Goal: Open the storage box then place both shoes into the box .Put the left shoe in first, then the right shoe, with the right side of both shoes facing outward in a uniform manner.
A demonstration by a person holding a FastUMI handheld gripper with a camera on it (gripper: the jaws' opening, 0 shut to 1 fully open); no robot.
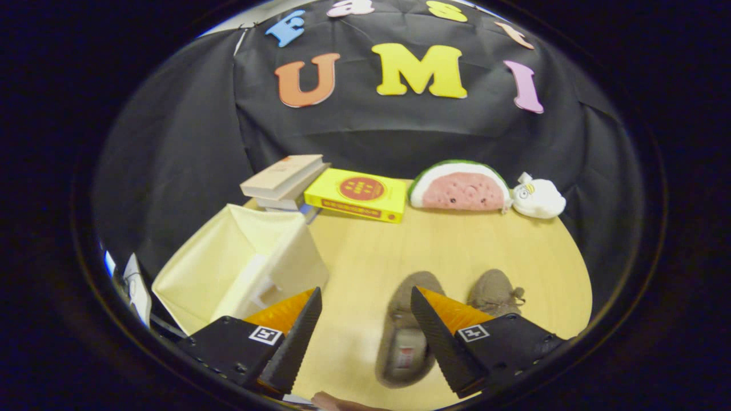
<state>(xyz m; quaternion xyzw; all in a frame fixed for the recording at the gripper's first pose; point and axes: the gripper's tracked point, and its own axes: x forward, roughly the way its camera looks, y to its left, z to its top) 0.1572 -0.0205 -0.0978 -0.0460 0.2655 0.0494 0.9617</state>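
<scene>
My gripper [365, 299] is open above the wooden table [457, 245], with nothing between its fingers. Two brown shoes lie side by side on the table below the right finger [434, 337]. The left shoe [406, 337] shows its inside and toe, partly behind that finger. The other shoe [495, 294] lies to its right, its heel end hidden by the finger's mount. A cream storage box [240, 268] stands to the left, beyond the left finger [297, 337], with its lid raised and its inside showing.
At the back of the table lie stacked books [282, 180], a yellow book [357, 194], a watermelon plush [460, 185] and a small white plush [538, 198]. A fingertip [342, 402] shows at the bottom between the fingers.
</scene>
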